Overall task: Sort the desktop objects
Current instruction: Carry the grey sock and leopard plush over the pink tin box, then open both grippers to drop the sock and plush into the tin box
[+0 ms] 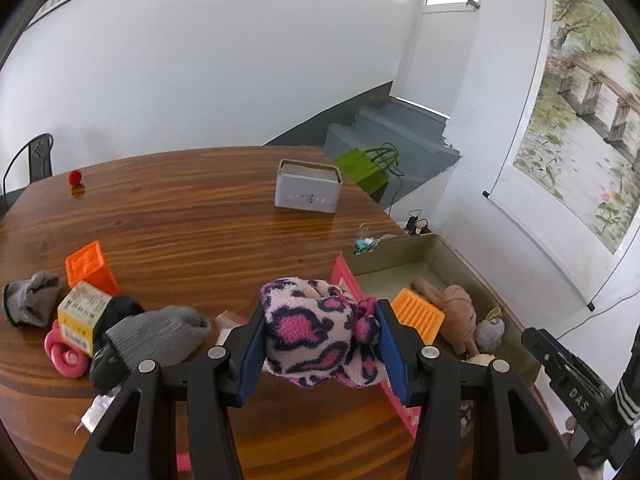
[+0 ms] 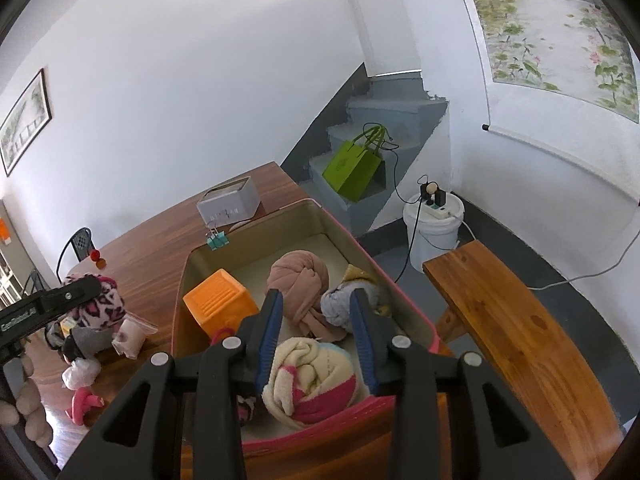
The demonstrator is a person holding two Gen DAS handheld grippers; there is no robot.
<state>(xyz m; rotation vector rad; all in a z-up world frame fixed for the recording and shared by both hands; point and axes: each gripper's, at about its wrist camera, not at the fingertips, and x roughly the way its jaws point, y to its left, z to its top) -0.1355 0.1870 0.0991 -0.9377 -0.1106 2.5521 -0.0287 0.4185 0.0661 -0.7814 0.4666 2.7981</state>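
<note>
The right gripper (image 1: 576, 384), seen at the edge of the left wrist view, bears the white letters "DAS" on its black body. Print on the yellow carton (image 1: 82, 314) and the white box (image 1: 307, 186) is illegible.

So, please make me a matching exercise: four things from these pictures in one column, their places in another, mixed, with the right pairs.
Things:
1. leopard-print sock
2. orange block
3. binder clip
4. red ball

Places:
A. on the bin's rim
B. far on the table, alone
C. between the left gripper's pads
D. inside the bin

Pairs: 1-C, 2-D, 3-A, 4-B
</note>
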